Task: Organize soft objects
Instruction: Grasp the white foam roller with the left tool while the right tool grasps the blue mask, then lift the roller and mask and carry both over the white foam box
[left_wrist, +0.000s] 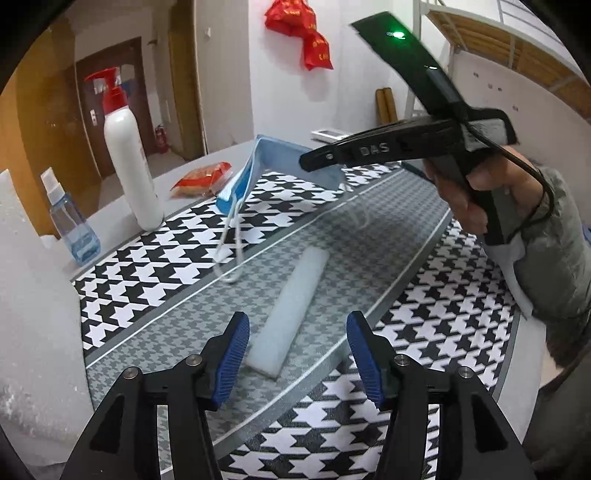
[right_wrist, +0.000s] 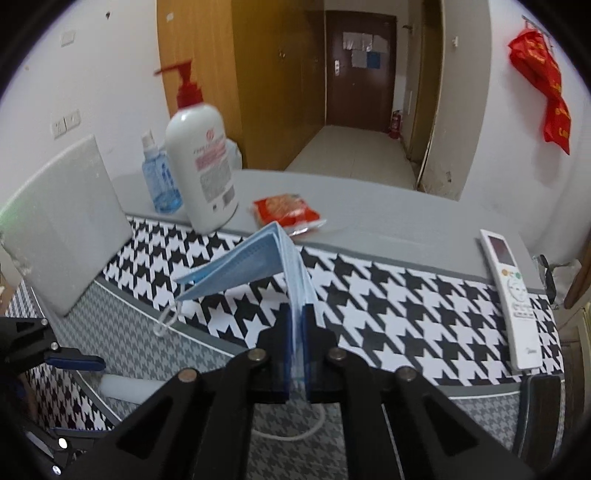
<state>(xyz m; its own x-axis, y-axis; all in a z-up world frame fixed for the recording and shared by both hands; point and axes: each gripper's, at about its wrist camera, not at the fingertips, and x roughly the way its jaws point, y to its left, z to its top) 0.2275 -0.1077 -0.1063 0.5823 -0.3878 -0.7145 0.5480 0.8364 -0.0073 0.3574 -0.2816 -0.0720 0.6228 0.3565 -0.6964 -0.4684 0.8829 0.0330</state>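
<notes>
While clamped by the right hand-held gripper (right_wrist: 295, 332), the blue mask (right_wrist: 255, 266) hangs ahead.

A long white foam strip (left_wrist: 291, 314) lies on the houndstooth cloth (left_wrist: 436, 325) between the left gripper's (left_wrist: 297, 328) parted blue-padded jaws, untouched.

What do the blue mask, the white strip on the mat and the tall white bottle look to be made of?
Mask: thin, matte, pleated fabric, probably non-woven; it folds limply, with elastic-looking white loops.
Strip: seems soft white foam; translucent, dull, slightly rounded edges.
Bottle: smooth, slightly glossy white plastic, by its even sheen, with a red plastic pump.
</notes>
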